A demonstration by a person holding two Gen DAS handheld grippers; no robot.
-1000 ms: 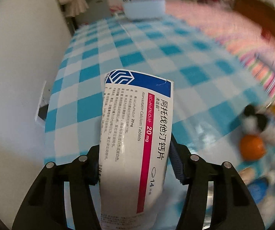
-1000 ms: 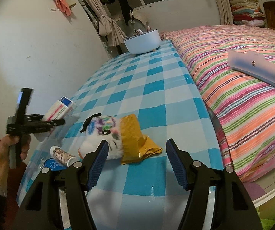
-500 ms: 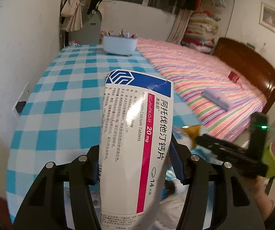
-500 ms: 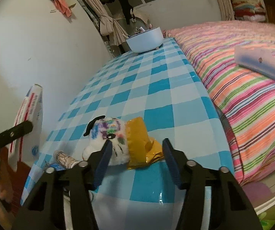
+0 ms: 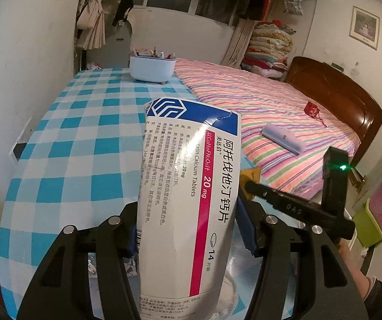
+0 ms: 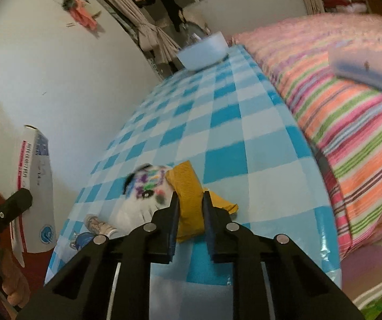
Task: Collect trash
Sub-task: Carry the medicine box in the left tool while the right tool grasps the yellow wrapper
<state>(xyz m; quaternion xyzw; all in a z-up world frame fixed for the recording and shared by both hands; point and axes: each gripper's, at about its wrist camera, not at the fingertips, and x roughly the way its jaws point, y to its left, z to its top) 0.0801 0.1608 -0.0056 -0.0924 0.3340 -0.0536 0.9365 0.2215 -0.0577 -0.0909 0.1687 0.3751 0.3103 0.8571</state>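
Right gripper (image 6: 190,205) jaws have just been closing and now pinch the yellow wrapper (image 6: 191,189) on the checked tablecloth (image 6: 225,122); a second ago they stood wide with the wrapper lying ahead of them. Left gripper's view has swung from the table's left side round to the bed, same load throughout.

Left gripper (image 5: 188,229) is clamped on a crushed white tablet box (image 5: 191,186) (blue logo, red stripe), held up off the table, its long axis running along the fingers, away from the camera.

Key relation: the wrapper lies dead ahead of the right gripper and between its pads, long axis running roughly away from the camera along the fingers. It sits on the near end of the table, touching the white plush toy (image 6: 148,189) to its left. My read: a straight lift clears it, but the toy may drag along.

Right hand owns this piece. Left hand is off the table's left edge and already full.

Containers: pale blue tub (image 5: 152,68) at the far end of the table, well apart from both grippers, with small packets and sticks poking out of its top. Likely the drop point, can't confirm. A small printed tube (image 6: 99,225) lies by the toy, uncollected.
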